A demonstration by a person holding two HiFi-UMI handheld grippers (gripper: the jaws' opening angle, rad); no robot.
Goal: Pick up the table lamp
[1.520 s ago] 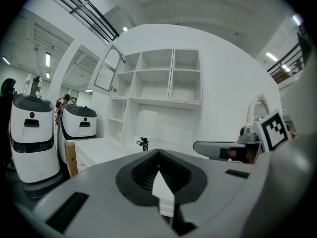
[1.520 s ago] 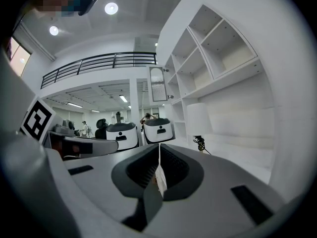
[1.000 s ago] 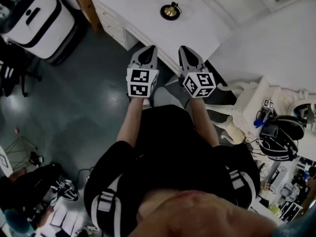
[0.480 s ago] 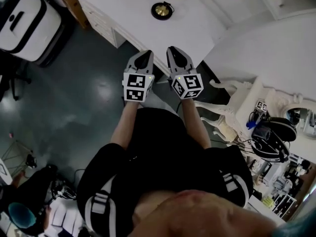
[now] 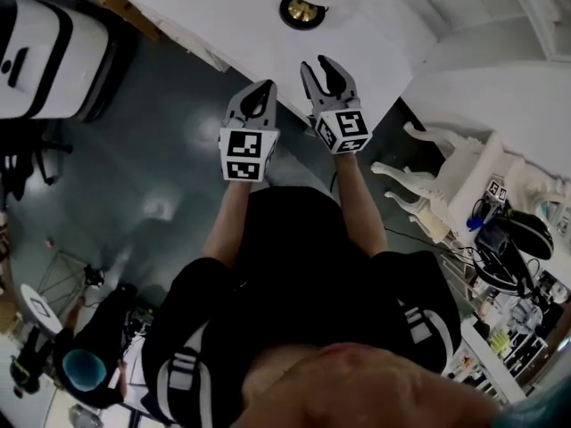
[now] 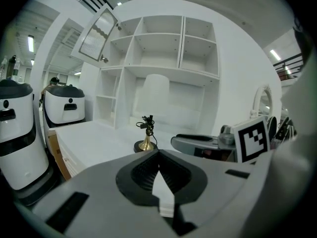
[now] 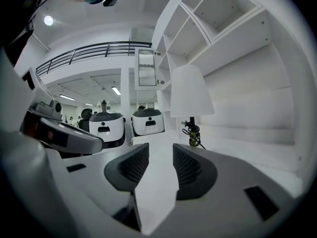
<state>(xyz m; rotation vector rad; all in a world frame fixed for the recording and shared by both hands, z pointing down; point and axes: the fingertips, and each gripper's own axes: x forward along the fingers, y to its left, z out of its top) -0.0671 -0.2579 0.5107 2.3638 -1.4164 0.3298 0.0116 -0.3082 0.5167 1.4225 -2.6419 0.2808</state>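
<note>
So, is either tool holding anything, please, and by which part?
Nothing is held: the left tool is shut, empty; the right tool has just been opening its jaws, with nothing between them; the table lamp stands untouched.

The tabletop (image 5: 384, 34) is bare all round the table lamp (image 5: 302, 11), so the right gripper (image 5: 318, 64), whose jaws have just been opening with nothing between them, has an open run to it. Behind the lamp the shelf unit (image 6: 163, 53) closes off the far side, and a cord bundle (image 7: 193, 132) clings to the stem under the wide shade (image 7: 190, 90). A white chair (image 5: 433, 181) stands near the tabletop's corner on the right.
</note>
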